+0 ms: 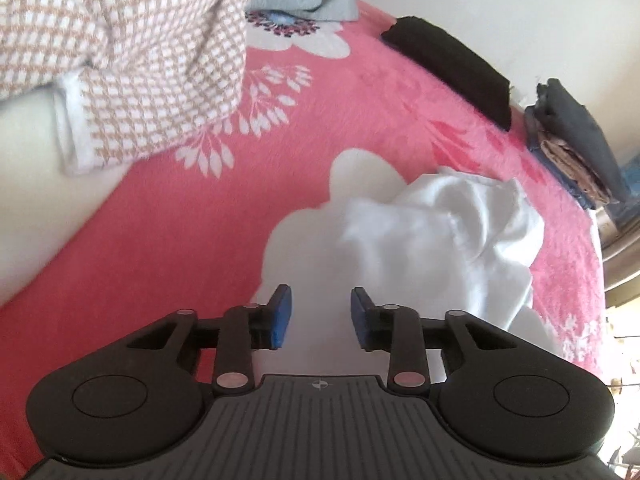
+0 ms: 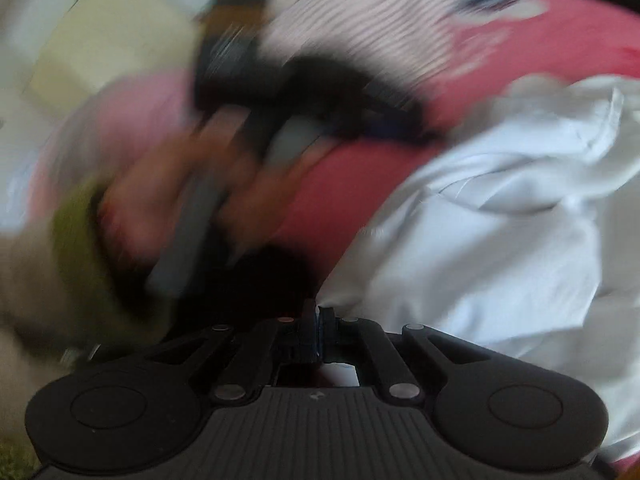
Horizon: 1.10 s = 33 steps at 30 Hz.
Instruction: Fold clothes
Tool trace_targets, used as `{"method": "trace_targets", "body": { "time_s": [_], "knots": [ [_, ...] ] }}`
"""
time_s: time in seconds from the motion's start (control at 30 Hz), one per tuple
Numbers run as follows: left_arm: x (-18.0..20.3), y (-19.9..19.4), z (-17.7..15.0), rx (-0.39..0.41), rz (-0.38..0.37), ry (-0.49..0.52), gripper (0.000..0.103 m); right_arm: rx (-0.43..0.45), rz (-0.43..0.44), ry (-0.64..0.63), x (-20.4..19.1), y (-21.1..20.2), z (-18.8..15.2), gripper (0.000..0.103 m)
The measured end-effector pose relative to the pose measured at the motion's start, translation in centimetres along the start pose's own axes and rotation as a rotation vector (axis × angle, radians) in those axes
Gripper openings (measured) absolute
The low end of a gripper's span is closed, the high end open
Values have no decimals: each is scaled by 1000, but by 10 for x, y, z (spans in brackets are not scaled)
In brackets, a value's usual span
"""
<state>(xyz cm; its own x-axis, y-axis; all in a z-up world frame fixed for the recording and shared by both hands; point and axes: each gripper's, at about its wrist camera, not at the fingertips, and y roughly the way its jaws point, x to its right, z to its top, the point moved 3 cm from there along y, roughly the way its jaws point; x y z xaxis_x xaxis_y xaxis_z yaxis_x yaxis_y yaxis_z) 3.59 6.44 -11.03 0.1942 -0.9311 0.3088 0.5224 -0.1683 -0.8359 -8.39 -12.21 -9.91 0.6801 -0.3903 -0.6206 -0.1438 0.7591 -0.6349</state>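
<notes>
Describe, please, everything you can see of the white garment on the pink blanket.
The white garment is a thin, smooth, slightly shiny cloth, crumpled into a loose heap with deep folds, not yet folded. It lies on the pink flowered blanket, partly over a white flower print. In the left wrist view the left gripper is open near its edge, with nothing between the fingers. In the blurred right view the right gripper is shut at a corner of it; whether it pinches cloth is unclear.
</notes>
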Motion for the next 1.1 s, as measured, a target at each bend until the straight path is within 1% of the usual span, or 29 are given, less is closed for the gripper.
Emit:
{"method": "trace_targets", "body": {
  "time_s": [0.07, 0.13, 0.17, 0.27, 0.37, 0.47, 0.57, 0.67, 0.7, 0.73, 0.8, 0.9, 0.97, 1.0, 1.07, 1.1],
  "knots": [
    [1, -2, 1, 2, -8, -1, 34, -11, 13, -12, -13, -1, -8, 1],
    [2, -4, 0, 3, -16, -3, 36, 14, 0, 11, -13, -11, -9, 1],
    [3, -6, 1, 7, -21, -3, 39, 29, -8, 30, -10, -17, -9, 1],
    [4, -13, 5, 39, -24, -4, 47, 127, -53, 92, 3, -45, -5, 1],
    [2, -25, 11, 98, -13, -6, 52, 267, -98, 190, 28, -81, -2, 1],
    [-2, -33, 16, 136, 10, -5, 54, 414, -150, 270, 56, -122, 4, 1],
    [-3, -31, 16, 123, 15, 1, 55, 576, -244, 284, 80, -174, 18, 1],
    [5, -25, 10, 90, -13, 30, 59, 778, -310, 294, 85, -232, 20, 1],
    [8, -23, 7, 78, -26, 40, 61, 840, -348, 292, 85, -256, 17, 1],
    [11, -20, 3, 61, -49, 46, 65, 891, -391, 284, 82, -277, 13, 1],
    [20, -13, -3, 17, -99, 56, 66, 983, -486, 270, 78, -313, 6, 1],
    [35, -4, -11, -18, -159, 94, 67, 1065, -667, 293, 72, -351, -12, 1],
    [45, 0, -17, -36, -183, 141, 74, 1114, -790, 309, 66, -377, -26, 1],
    [51, 2, -20, -48, -190, 169, 76, 1141, -840, 337, 65, -385, -34, 1],
    [62, 5, -27, -64, -191, 230, 82, 1190, -920, 414, 69, -396, -51, 1],
    [68, 7, -30, -69, -186, 268, 84, 1186, -931, 460, 76, -394, -56, 1]
  ]
}}
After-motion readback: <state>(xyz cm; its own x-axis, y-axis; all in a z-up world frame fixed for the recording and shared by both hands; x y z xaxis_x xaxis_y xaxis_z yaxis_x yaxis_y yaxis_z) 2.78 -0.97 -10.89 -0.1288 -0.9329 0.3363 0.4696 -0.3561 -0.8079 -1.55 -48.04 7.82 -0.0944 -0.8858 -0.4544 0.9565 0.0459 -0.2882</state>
